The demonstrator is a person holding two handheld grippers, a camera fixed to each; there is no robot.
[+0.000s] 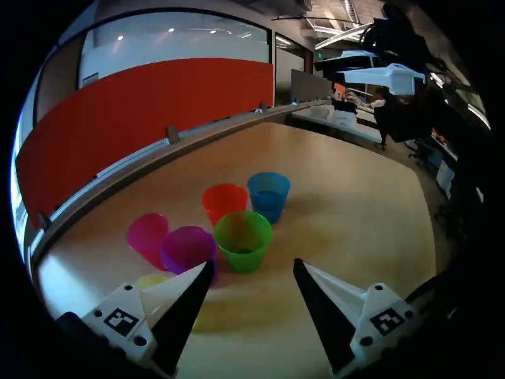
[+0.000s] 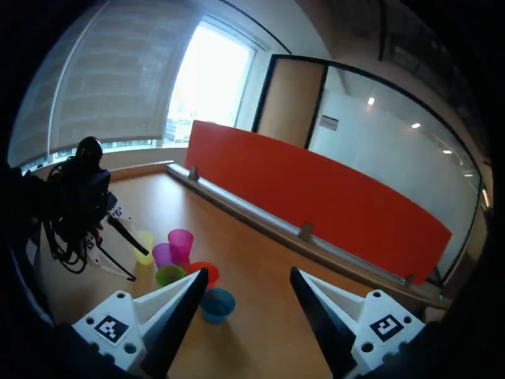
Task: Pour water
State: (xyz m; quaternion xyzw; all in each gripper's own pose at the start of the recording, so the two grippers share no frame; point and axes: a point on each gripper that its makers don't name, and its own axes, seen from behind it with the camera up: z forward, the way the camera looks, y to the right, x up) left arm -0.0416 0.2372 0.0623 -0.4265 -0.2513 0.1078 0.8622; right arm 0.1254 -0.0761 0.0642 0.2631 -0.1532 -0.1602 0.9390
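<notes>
Peeking past the left hand-held gripper (image 1: 253,261), a yellow cup (image 1: 150,280) sits half-hidden.

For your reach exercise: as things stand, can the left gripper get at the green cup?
Probably yes: the open left gripper faces the green cup, nothing standing between them, though the purple cup crowds one finger.

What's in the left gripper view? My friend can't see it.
A blue cup, orange cup, green cup, purple cup, pink cup and yellow cup cluster on a wooden table. The open left tongs point toward them; a red divider stands behind.
</notes>
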